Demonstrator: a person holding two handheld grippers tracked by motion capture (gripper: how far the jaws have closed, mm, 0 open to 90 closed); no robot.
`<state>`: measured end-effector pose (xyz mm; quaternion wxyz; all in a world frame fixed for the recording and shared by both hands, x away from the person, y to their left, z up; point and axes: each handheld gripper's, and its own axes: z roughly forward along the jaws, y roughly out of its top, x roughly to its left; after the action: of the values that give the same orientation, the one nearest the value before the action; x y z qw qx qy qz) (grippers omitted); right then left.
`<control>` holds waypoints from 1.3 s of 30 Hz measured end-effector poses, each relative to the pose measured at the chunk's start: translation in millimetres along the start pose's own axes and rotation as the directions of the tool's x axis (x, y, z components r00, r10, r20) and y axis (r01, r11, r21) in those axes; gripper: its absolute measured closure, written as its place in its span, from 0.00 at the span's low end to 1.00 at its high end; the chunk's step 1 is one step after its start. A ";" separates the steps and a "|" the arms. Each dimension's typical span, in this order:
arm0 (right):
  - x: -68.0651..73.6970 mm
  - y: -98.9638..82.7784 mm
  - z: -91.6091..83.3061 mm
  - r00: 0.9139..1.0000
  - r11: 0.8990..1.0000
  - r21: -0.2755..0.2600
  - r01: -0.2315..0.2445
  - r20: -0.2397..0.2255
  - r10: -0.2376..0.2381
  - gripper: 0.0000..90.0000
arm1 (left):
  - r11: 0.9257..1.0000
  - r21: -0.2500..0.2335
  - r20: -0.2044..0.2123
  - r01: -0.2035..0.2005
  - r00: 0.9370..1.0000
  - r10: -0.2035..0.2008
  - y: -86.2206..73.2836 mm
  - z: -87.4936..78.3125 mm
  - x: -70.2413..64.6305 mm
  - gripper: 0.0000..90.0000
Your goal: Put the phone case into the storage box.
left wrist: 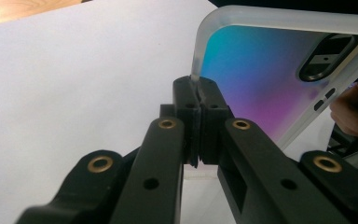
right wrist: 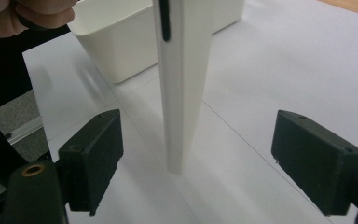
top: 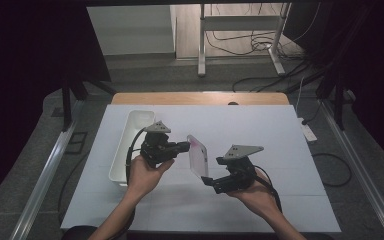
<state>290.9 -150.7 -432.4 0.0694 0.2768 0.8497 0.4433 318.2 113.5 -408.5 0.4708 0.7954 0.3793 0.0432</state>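
L gripper (top: 180, 147) is clamping the phone case (top: 198, 155) by its edge, holding it upright above the sheet's middle w/ the bin (top: 130, 145) at 9 o'clock, R gripper (top: 206, 178) is sitting w/ jaws apart around it, not touching, so handover's prob done, binning's left imo.

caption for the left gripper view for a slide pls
Left gripper shut on the rim of a clear phone case with a blue-to-purple back, held above the white table cover.
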 end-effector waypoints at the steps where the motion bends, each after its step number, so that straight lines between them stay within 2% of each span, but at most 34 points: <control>1: 0.0 0.0 0.0 1.000 1.000 0.000 0.000 0.000 0.000 0.18 | 1.000 0.000 0.000 0.000 1.000 0.000 0.0 0.0 0.0 0.98; 7: -3.9 -4.4 -5.1 1.000 1.000 0.013 -0.020 0.011 0.020 0.14 | 1.000 0.003 -0.018 0.001 1.000 -0.001 0.0 -3.6 3.6 0.98; 13: -4.3 -6.7 -8.4 1.000 1.000 0.024 -0.011 0.012 0.011 0.12 | 1.000 0.008 -0.032 -0.001 0.999 0.001 0.2 -6.1 6.3 0.98; 17: -2.4 -8.8 -10.3 1.000 0.998 0.061 0.010 0.025 -0.012 0.09 | 1.000 0.009 -0.045 -0.001 0.999 0.001 0.5 -9.3 10.0 0.98; 22: -3.1 -11.5 -13.7 0.999 0.997 0.075 0.015 0.034 -0.018 0.07 | 1.000 0.007 -0.061 0.006 0.998 -0.006 0.6 -13.4 14.3 0.98; 28: -4.7 -16.8 -17.8 0.996 0.994 0.100 0.035 0.074 -0.042 0.02 | 1.000 0.006 -0.081 0.017 0.997 -0.017 0.5 -18.8 22.5 0.98; 39: -12.0 -28.5 -31.6 0.994 0.995 0.100 0.013 0.110 -0.024 0.00 | 1.000 0.001 -0.116 0.028 0.993 -0.027 0.8 -27.6 33.5 0.98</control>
<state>277.9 -192.7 -437.6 0.1071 0.2963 0.8679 0.3840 330.7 154.6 -402.3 0.4477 0.7868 0.4169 0.0823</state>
